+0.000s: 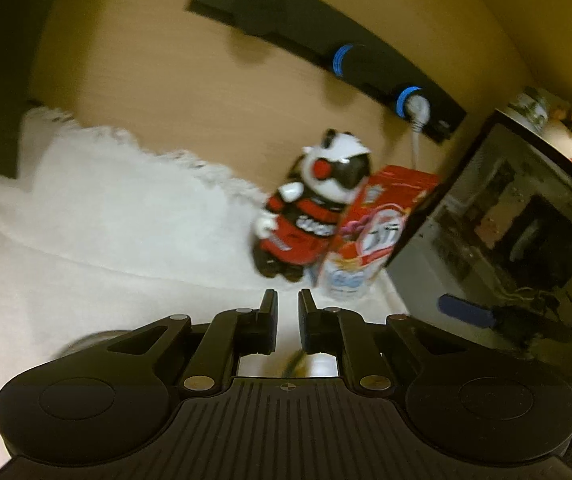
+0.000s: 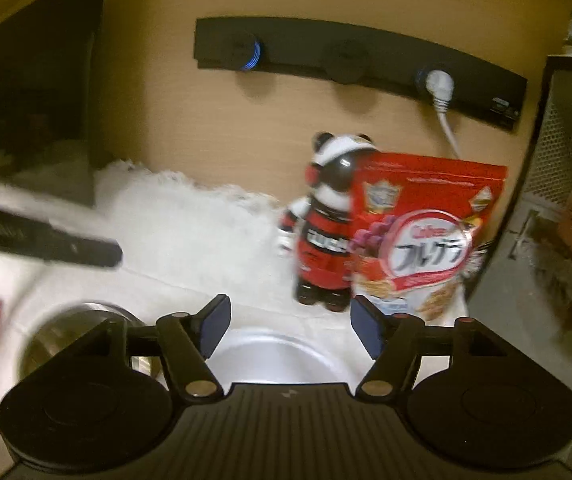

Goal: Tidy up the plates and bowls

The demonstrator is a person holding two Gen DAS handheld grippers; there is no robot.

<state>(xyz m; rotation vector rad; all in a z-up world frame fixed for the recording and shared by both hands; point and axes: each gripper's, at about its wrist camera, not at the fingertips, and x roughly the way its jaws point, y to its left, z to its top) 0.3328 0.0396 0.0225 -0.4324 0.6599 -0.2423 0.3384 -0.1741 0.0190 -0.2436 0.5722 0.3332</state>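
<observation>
White cloth covers the tabletop (image 2: 190,248) where we work. Our right claw (image 2: 290,330) is spread wide and holds nothing. It hangs just above a white bowl (image 2: 278,356), which sits at 6 o'clock in the right view. A shiny metal bowl (image 2: 66,340) rests near it, at 8 o'clock. Our left claw (image 1: 287,320) has its jaws close together with a thin gap, and we see nothing pinched there. A grey rim peeks out beside it at 7 o'clock, too blurry to name. A panda toy (image 2: 325,220) and a red cereal bag (image 2: 417,236) stand at the back.

We think we are about to pick up the white bowl. Next, the right claw should drop over its rim and squeeze gently.
</observation>
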